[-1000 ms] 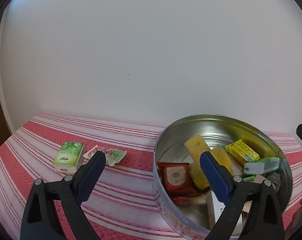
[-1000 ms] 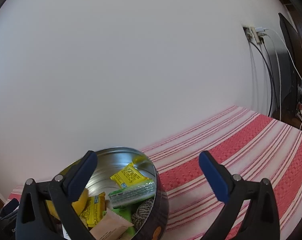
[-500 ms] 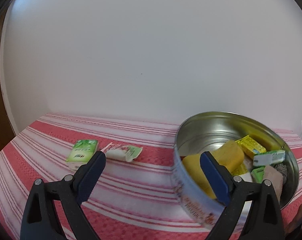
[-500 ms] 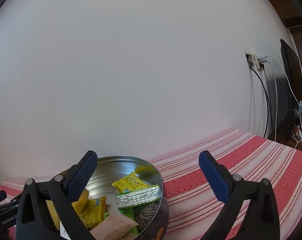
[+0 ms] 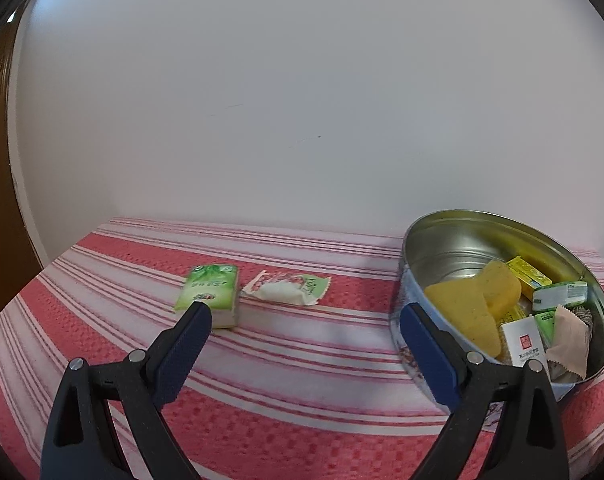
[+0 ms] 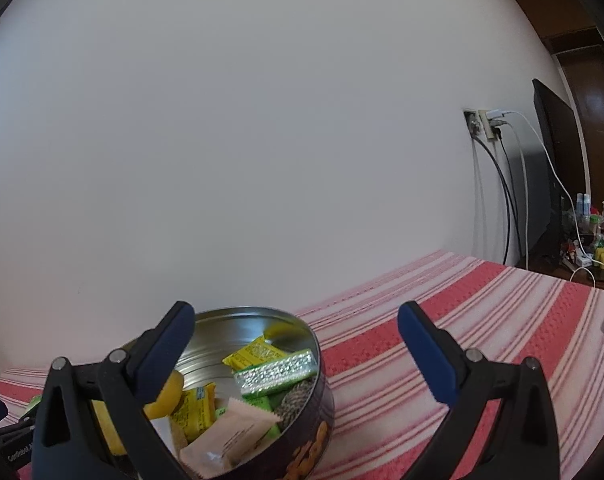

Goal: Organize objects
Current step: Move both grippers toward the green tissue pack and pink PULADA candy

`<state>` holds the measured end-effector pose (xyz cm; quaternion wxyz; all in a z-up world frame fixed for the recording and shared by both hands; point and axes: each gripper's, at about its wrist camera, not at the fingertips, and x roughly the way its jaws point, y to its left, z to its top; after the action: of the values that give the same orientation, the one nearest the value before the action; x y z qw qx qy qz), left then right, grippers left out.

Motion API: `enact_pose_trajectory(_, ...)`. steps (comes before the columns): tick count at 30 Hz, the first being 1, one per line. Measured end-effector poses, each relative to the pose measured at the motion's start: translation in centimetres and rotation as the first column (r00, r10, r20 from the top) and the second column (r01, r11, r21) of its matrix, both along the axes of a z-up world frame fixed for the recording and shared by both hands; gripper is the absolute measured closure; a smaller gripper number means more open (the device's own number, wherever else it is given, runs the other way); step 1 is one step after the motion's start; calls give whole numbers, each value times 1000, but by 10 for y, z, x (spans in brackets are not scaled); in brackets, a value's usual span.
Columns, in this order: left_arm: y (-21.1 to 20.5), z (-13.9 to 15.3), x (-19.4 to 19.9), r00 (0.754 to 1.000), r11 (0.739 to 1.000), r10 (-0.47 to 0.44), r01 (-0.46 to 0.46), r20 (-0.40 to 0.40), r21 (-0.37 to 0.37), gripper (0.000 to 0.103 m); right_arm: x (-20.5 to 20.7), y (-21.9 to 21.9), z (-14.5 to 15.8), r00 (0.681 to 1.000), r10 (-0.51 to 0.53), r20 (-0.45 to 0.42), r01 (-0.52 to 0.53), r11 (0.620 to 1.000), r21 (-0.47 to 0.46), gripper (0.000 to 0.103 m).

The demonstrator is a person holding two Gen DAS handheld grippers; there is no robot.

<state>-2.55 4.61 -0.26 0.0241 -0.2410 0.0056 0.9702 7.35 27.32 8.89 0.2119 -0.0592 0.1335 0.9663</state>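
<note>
Mostly done: round tin (image 5: pixel 478 224) already packed with sponges and packets. Left to go: green tissue pack (image 5: pixel 210 289) and white wrapper (image 5: pixel 286 289), on striped cloth left of tin. Left gripper (image 5: pixel 302 320) and right gripper (image 6: pixel 294 320) jaws apart, empty.

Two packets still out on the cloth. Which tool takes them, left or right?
Left. The left tool is open and faces the green packet and white wrapper. The right tool, also open, faces the tin; neither packet is clear there.
</note>
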Motion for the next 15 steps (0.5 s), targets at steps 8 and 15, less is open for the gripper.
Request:
enact_pose_trajectory(8,-18,0,2,1000,999,-8,8,-12,-39,6,10,-30,-1,999,34,14,-34,999,23,0)
enact_pose_trajectory(15,-50,0,-7,999,997,42,-42,-4,-61,6,1,-74,-2,993,109,42,-111,992,54,0)
